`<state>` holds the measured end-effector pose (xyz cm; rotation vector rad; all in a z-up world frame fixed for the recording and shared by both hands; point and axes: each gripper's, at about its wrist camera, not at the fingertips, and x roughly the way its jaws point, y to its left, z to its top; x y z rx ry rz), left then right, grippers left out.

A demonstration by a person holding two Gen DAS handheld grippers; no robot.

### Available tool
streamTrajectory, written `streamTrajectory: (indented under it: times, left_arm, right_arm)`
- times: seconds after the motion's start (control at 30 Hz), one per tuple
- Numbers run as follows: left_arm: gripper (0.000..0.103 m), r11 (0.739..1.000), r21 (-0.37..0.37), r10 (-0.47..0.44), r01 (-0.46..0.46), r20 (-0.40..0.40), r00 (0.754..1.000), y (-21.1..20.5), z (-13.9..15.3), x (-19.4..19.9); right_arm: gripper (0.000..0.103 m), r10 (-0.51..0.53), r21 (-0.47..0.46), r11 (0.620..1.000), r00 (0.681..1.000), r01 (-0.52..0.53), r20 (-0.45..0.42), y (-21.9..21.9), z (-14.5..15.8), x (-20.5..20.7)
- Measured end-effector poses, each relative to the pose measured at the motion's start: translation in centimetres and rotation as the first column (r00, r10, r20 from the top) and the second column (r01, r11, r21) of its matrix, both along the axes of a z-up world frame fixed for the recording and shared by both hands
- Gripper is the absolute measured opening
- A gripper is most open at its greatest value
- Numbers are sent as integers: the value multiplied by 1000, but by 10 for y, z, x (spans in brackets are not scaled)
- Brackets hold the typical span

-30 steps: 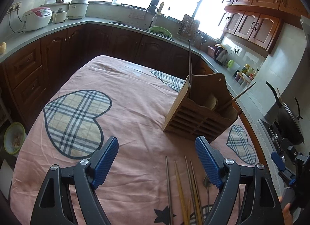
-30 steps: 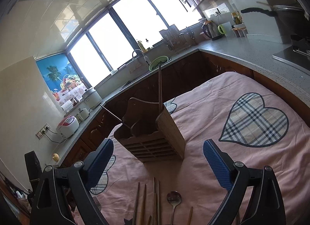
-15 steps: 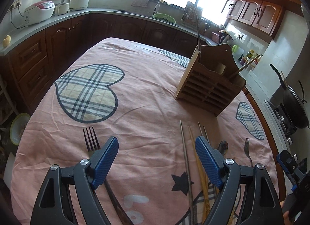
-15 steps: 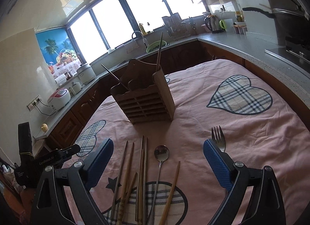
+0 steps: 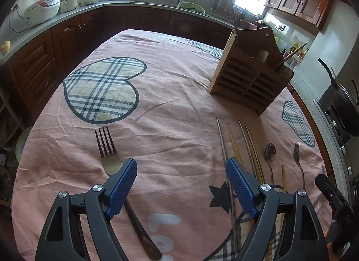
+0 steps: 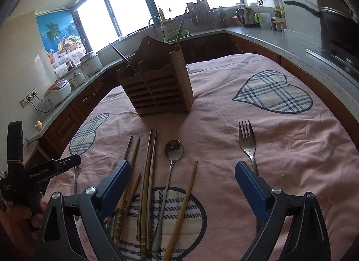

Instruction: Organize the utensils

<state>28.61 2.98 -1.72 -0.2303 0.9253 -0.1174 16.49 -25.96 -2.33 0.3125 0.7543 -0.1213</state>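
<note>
A kitchen table under a pink cloth with plaid hearts holds a slatted wooden utensil holder, 2 sticks already standing in it. Near it lie loose chopsticks, a spoon and forks. The left gripper and right gripper both hover wide apart, empty.

Pink cloth carries holder, forks, spoon, chopsticks.
</note>
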Motion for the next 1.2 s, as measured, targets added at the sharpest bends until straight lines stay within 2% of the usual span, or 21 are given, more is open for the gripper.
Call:
streamTrajectory:
  times: [0.13, 0.37, 0.7, 0.97, 1.1, 1.17, 1.2]
  left_arm:
    - [81, 1000, 7, -15, 15, -18, 1000, -5, -5, 6]
    - [80, 999, 22, -45, 46, -60, 997, -16, -16, 23]
    - [78, 992, 61, -99, 106, -115, 988, -42, -33, 68]
    - [64, 985, 74, -143, 155, -146, 979, -62, -45, 110]
    - [48, 978, 93, -170, 189, -175, 970, -75, -56, 127]
    - [45, 971, 135, -175, 198, -167, 970, -83, -58, 132]
    - [39, 968, 149, -179, 204, -163, 970, -85, -59, 134]
  right_arm:
    - [90, 8, -4, 1000, 999, -8, -37, 1, -9, 6]
    - [65, 10, -15, 1000, 995, -11, -102, 0, -23, 17]
    - [44, 19, 0, 1000, 986, -20, -165, -3, -41, 34]
    - [32, 29, 6, 1000, 980, -28, -199, -6, -51, 45]
    - [30, 35, 5, 999, 978, -34, -207, -5, -54, 50]
    - [28, 35, 7, 999, 977, -34, -208, -6, -54, 52]
    - [27, 34, 6, 999, 977, -33, -210, -6, -54, 53]
